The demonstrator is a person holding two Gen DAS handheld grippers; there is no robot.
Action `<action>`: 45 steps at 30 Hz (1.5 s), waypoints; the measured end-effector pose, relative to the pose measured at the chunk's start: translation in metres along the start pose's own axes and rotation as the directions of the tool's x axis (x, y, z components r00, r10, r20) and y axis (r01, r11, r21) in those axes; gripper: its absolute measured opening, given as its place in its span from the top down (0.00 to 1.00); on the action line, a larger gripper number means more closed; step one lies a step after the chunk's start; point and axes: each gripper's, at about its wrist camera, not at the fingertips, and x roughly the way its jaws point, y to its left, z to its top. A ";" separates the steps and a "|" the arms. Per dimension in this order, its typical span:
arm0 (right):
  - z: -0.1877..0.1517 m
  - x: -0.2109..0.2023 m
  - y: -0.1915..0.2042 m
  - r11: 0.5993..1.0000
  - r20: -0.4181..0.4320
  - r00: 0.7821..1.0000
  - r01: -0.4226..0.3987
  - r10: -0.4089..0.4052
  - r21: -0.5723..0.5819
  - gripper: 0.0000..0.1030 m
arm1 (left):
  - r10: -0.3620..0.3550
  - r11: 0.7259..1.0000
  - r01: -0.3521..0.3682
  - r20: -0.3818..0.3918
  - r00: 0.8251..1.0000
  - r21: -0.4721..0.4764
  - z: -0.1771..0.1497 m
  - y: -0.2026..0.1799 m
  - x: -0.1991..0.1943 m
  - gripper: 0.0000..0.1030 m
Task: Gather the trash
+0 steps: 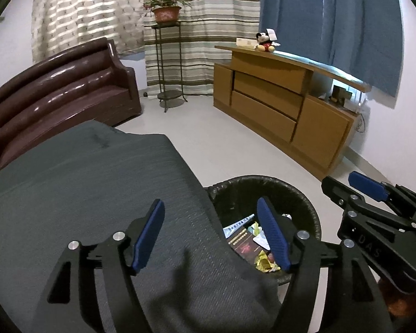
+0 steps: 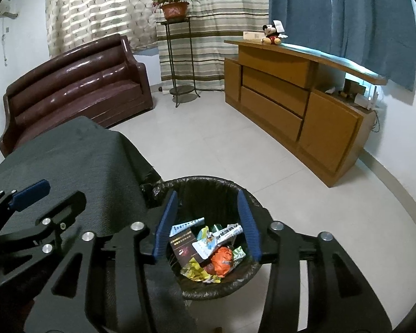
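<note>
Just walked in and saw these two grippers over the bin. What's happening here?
A person is collecting trash with a handheld gripper in each hand. The right gripper hangs open over the black-lined trash bin, which holds wrappers and packets. The left gripper is open too, empty, above the edge of the grey-covered table beside the bin. Neither holds anything.
</note>
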 end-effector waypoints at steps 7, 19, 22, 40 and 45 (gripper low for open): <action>-0.003 -0.005 0.001 1.000 0.004 1.000 0.004 -0.004 -0.003 0.54 | 0.052 0.999 -0.052 0.029 0.998 -0.016 -0.005 0.009 -0.015 0.31; -0.009 -0.024 0.005 1.000 0.033 0.999 0.017 -0.016 -0.021 0.54 | 0.078 0.996 -0.076 0.055 0.995 -0.038 -0.011 0.021 -0.029 0.31; -0.008 -0.026 0.006 0.999 0.037 0.999 0.019 -0.018 -0.026 0.54 | 0.078 0.996 -0.076 0.056 0.995 -0.039 -0.011 0.022 -0.029 0.31; -0.007 -0.028 0.008 0.999 0.044 0.999 0.019 -0.018 -0.026 0.54 | 0.080 0.996 -0.078 0.062 0.995 -0.043 -0.010 0.026 -0.031 0.31; -0.007 -0.028 0.008 0.999 0.044 0.999 0.019 -0.018 -0.025 0.54 | 0.080 0.996 -0.077 0.062 0.995 -0.043 -0.010 0.026 -0.031 0.31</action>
